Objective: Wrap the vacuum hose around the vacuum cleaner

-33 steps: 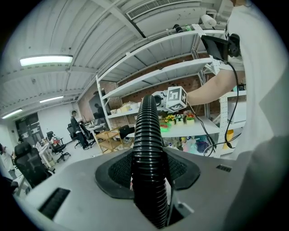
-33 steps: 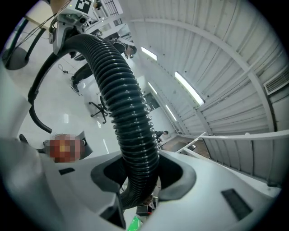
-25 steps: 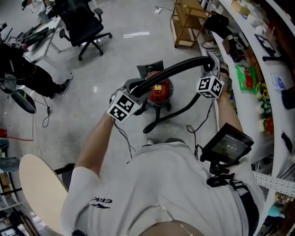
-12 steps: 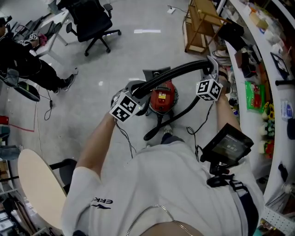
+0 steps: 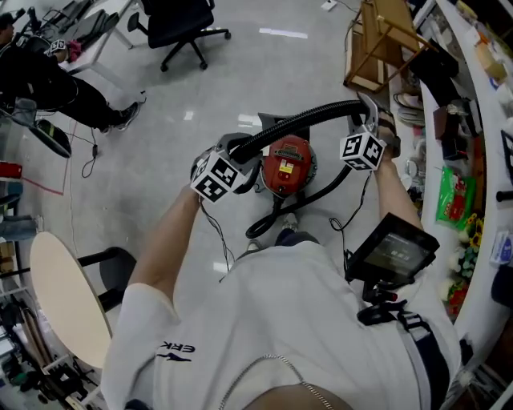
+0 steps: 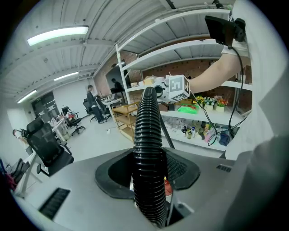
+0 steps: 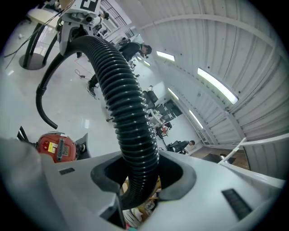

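Observation:
The red vacuum cleaner (image 5: 287, 166) stands on the grey floor just ahead of me. A ribbed black hose (image 5: 296, 122) arches along its far side between my two grippers. My left gripper (image 5: 231, 150) is shut on the hose's left part, seen up close as thick ribs (image 6: 149, 149) filling the left gripper's (image 6: 149, 180) jaws. My right gripper (image 5: 365, 112) is shut on the hose at its right end; the hose (image 7: 126, 117) runs out of the right gripper's (image 7: 137, 180) jaws toward the left gripper (image 7: 74, 18). A smooth black tube (image 5: 309, 196) drops from the right end to the floor.
An office chair (image 5: 180, 24) and a seated person (image 5: 48, 80) are at the far left. A wooden rack (image 5: 385, 44) and crowded shelves (image 5: 473, 120) line the right side. A round beige table (image 5: 68, 304) is near left. Thin cables (image 5: 220, 240) trail on the floor.
Both grippers have carried the hose down and away; it crossed the vacuum's top before and now arches along its far side. Both grips are unchanged.

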{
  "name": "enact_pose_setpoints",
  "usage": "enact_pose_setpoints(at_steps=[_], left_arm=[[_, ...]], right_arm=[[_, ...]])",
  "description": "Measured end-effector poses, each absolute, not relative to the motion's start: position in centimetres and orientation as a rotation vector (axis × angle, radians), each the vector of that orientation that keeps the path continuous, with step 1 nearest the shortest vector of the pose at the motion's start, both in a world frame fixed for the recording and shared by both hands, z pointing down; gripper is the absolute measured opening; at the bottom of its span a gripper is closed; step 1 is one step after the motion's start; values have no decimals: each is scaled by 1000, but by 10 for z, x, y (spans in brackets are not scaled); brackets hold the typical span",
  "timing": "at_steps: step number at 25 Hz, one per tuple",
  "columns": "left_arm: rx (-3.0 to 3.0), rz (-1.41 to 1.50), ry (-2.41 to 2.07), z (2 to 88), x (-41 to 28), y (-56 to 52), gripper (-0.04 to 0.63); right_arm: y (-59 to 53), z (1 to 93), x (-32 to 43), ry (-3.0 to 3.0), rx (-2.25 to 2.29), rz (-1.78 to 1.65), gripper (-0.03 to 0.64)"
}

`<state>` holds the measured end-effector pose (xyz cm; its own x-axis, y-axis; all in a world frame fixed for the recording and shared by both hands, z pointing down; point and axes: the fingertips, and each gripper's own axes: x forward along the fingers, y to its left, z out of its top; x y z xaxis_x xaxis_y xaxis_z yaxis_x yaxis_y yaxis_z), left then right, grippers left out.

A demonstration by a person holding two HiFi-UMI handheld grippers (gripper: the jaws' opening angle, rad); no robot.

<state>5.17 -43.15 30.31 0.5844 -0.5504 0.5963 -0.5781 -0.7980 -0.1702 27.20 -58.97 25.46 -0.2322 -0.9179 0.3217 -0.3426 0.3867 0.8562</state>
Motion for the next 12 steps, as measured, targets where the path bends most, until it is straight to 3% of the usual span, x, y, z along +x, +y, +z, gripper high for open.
enact_pose_setpoints(at_steps=[12], left_arm=[[2564, 1175, -1074, 341, 38, -484, 166]], right_arm=[[-665, 311, 242, -1881, 957, -816, 172]])
